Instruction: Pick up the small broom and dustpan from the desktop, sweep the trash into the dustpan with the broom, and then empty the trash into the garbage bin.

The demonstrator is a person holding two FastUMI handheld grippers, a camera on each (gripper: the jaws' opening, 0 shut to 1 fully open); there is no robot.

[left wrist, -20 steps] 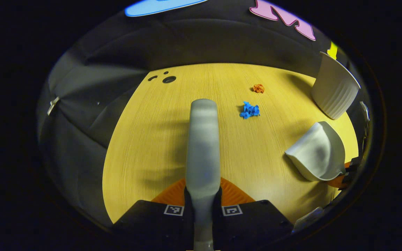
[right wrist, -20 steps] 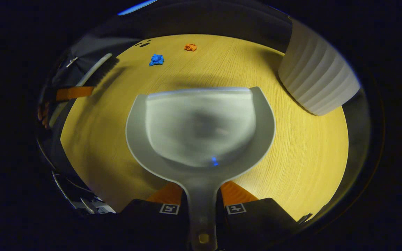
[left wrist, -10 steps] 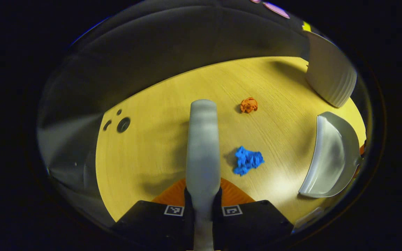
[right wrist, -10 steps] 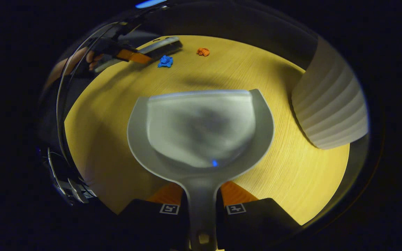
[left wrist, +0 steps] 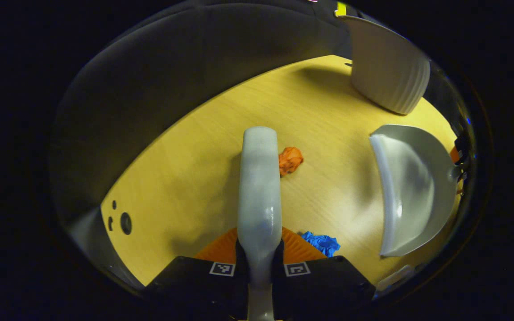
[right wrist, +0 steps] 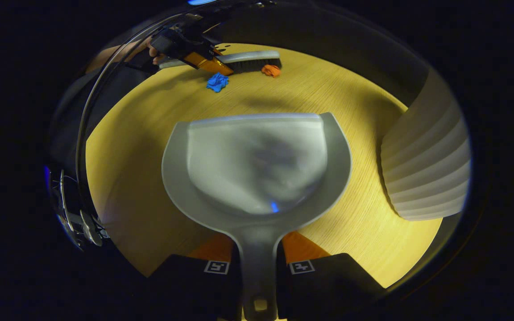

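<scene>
My left gripper [left wrist: 259, 249] is shut on the grey broom [left wrist: 259, 178], which runs straight ahead over the yellow desktop [left wrist: 185, 169]. An orange crumpled scrap [left wrist: 290, 160] lies just right of the broom's tip. A blue scrap [left wrist: 321, 243] sits by my right finger. My right gripper [right wrist: 259, 258] is shut on the handle of the grey dustpan [right wrist: 257, 165], its lip facing the trash. In the right gripper view the broom [right wrist: 250, 61] and left gripper [right wrist: 185, 49] are at the far edge, beside the orange scrap [right wrist: 271, 70] and blue scrap [right wrist: 217, 82]. The dustpan [left wrist: 411, 187] stands to the right in the left gripper view.
A white ribbed garbage bin [left wrist: 384, 71] stands at the desk's far right corner; in the right gripper view the bin [right wrist: 426, 165] is close on the right of the dustpan. Small dark holes [left wrist: 125, 223] mark the desktop at the left.
The left gripper has carried the broom forward past the blue scrap, up to the orange one. The dustpan has held nearly still, with the bin drifting lower on its right.
</scene>
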